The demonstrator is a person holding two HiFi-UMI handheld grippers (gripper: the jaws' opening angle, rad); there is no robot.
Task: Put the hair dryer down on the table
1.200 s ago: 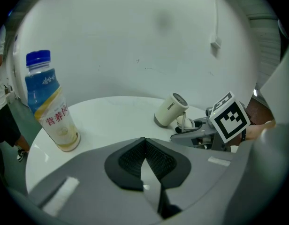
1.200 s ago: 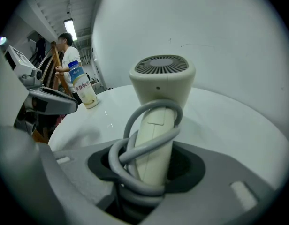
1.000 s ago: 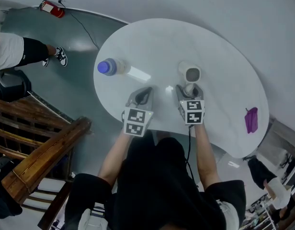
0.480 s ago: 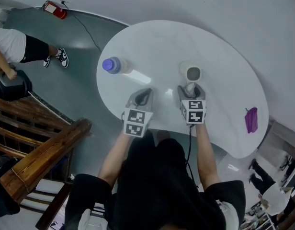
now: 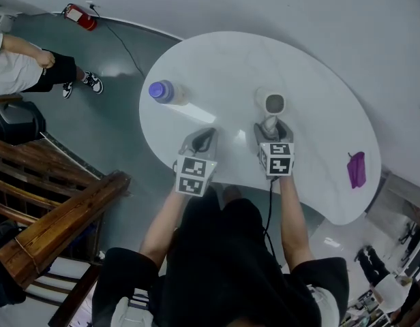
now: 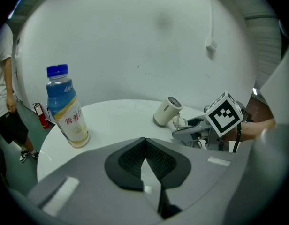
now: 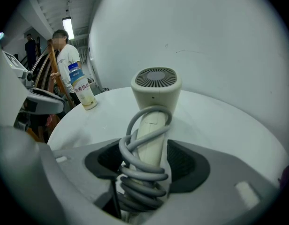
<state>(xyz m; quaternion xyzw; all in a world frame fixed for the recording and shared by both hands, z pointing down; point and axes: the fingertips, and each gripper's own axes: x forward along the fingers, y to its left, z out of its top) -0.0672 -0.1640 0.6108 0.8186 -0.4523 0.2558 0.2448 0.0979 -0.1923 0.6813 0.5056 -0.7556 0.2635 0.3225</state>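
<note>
The cream hair dryer [image 5: 271,106] rests on the white table [image 5: 319,80], barrel away from me, its handle wrapped in grey cord [image 7: 140,172]. My right gripper [image 5: 271,131] reaches around that handle; its jaws are opening and stand slightly off the handle [image 7: 151,130] on both sides. In the left gripper view the hair dryer [image 6: 167,110] lies on the tabletop beside the right gripper [image 6: 201,128]. My left gripper [image 5: 205,137] hovers at the table's near edge, shut and empty, pads [image 6: 135,156] together.
A blue-capped drink bottle [image 5: 163,92] stands upright at the table's left. A purple item [image 5: 357,169] lies near the right edge. A wooden railing [image 5: 60,216] and a person [image 5: 22,63] are on the floor side to the left.
Hair dryer and both grippers stay in nearly the same place. The person at the left has shifted position.
</note>
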